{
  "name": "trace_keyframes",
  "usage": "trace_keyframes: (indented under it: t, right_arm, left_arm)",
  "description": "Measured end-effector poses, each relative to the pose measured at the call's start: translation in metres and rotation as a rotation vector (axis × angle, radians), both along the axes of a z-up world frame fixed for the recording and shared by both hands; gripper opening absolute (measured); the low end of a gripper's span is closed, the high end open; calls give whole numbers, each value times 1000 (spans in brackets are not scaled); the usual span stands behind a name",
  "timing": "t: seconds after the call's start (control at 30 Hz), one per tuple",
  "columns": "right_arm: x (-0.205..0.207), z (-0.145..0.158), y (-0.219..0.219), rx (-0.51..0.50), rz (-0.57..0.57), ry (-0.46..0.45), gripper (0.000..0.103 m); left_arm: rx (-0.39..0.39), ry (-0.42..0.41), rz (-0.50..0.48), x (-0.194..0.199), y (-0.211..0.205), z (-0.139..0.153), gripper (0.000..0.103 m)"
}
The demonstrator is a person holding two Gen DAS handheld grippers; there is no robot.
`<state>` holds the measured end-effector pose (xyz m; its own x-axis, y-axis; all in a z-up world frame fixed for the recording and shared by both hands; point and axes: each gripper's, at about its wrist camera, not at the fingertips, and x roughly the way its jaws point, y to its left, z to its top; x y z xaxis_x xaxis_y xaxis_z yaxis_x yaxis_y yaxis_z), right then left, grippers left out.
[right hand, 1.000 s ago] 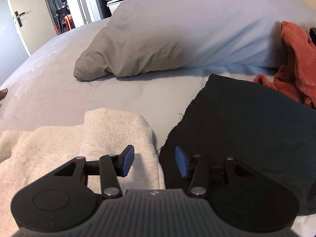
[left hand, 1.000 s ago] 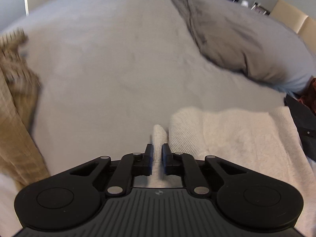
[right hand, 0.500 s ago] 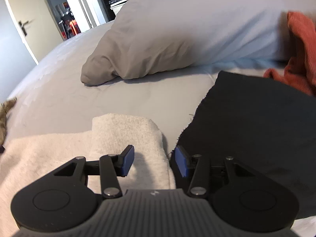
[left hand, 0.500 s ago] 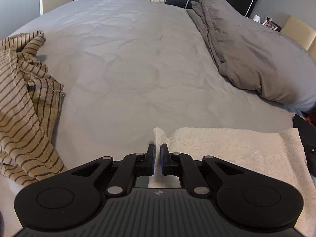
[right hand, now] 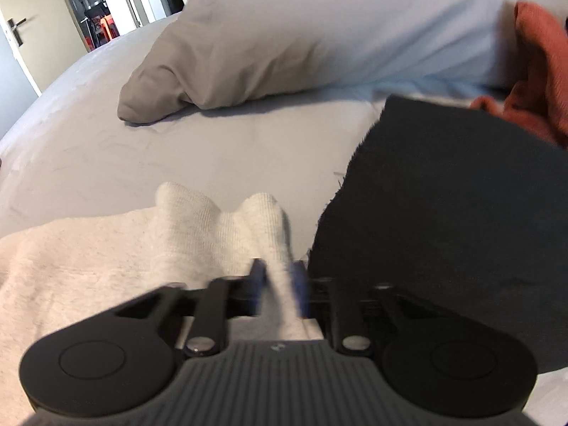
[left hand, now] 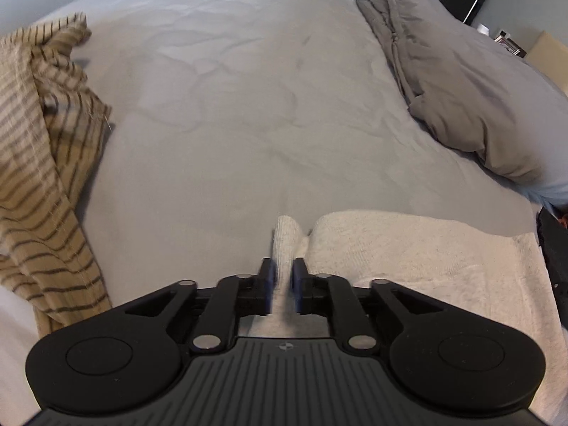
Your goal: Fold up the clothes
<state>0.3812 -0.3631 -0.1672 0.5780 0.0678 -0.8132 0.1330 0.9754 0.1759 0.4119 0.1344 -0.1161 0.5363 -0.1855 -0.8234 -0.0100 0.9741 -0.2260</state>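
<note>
A cream knit garment (left hand: pixel 408 252) lies folded on the grey bed; it also shows in the right wrist view (right hand: pixel 106 259). My left gripper (left hand: pixel 283 277) is shut on its left corner, with a fold of cream cloth standing up between the blue pads. My right gripper (right hand: pixel 278 280) is shut on the garment's right corner, which bunches up ahead of the fingers. The right view is blurred by motion.
A tan striped garment (left hand: pixel 39 177) lies crumpled at the left. A black cloth (right hand: pixel 443 220) lies right of the cream garment, with a rust-red cloth (right hand: pixel 536 71) behind it. Grey pillows (left hand: pixel 461 88) sit at the bed's far right (right hand: pixel 284 42). The grey sheet (left hand: pixel 230 106) stretches ahead.
My right gripper has shut on the cream garment's right corner; it was open before. My left gripper stays shut on the left corner. Both views have shifted slightly.
</note>
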Motion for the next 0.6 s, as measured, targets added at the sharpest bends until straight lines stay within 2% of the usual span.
trace_keyframes:
  t: [0.2,0.43,0.53,0.6]
  right_arm:
    - [-57,81,-12,-60,15,-209,10]
    - [-163,192,-32,-80,-1,-439,9]
    - [-211,231,-40,-81,-19,-527,9]
    - [-242,253,-45,-85,-27,-585,9]
  left_arm:
    - [-19,-176,-69,-42,7,71,3]
    - [-101,-425,-148,-126,32,176,3]
    - [-173,-595,-255,-178,49,227,3]
    - [-176,-690,-327,-209,60,256,3]
